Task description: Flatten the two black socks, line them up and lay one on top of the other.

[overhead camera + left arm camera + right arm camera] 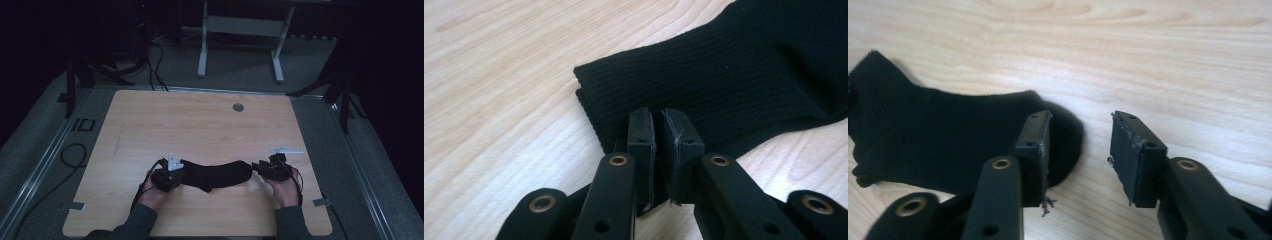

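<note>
Left claw (658,131): jaws pinched together at the ribbed cuff edge of the black sock (744,75); whether fabric sat between the pads, I could not tell — likely pinning that end in place.
Right claw (1080,150): jaws well apart, holding nothing, poised at the rounded toe, one jaw over the fabric, probably lined up for a grip.
Sock: lay stretched flat between both claws on the near part of the tabletop (200,125).
High view: gave the whole layout, hands at either end; the gripper views alone revealed the jaw gaps.
Beyond: a white-legged frame (240,30) stood on the floor.
</note>
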`<state>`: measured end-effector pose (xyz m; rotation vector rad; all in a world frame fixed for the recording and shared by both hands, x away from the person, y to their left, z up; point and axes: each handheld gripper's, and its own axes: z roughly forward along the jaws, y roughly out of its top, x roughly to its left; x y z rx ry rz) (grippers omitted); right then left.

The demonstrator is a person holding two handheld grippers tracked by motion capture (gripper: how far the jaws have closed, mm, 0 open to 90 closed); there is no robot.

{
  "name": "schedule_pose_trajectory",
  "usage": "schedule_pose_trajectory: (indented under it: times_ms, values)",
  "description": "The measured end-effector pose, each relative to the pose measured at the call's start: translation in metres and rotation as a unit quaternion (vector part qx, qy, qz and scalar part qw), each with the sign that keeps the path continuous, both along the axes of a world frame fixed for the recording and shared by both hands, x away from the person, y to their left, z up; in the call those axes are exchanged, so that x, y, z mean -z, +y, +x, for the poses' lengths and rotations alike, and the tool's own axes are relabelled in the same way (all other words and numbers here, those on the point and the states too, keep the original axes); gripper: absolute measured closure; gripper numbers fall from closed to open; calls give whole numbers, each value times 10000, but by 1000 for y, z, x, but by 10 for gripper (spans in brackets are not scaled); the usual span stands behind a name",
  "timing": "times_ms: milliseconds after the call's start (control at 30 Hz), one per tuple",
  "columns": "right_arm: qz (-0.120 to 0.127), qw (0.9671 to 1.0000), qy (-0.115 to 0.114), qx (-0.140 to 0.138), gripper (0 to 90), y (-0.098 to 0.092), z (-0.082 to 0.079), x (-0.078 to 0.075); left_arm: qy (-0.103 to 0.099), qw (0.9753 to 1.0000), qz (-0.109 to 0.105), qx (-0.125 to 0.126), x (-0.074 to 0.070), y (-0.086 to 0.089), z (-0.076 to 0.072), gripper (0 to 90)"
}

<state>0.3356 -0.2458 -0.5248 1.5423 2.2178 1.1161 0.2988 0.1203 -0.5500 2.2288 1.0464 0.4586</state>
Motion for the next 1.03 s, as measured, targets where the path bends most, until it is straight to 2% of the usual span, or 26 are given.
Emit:
schedule_pose_trajectory:
  times_ms: [167, 367, 467, 667, 700, 1033]
  values:
    - [74, 9999, -100, 71, 552, -8, -2, -3, -21, 10000, -11, -20, -1, 1, 0, 788]
    - [52, 10000, -61, 56, 540, -9, -1, 0, -21, 9992, -407, 51, -5, 4, 0, 678]
    - [39, 10000, -35, 43, 532, -8, -1, 1, -97, 9988, -479, 19, -8, 6, -1, 656]
    - [14, 10000, -1, 59, 527, -10, -1, 4, -175, 9984, -528, -108, -14, 14, 1, 618]
    - [14, 10000, 3, 61, 527, -11, -1, 5, -159, 9982, -537, -201, -14, 17, 2, 614]
    - [-57, 9999, 74, 98, 523, -15, 0, 9, -124, 9972, -588, -442, -14, 30, 8, 596]
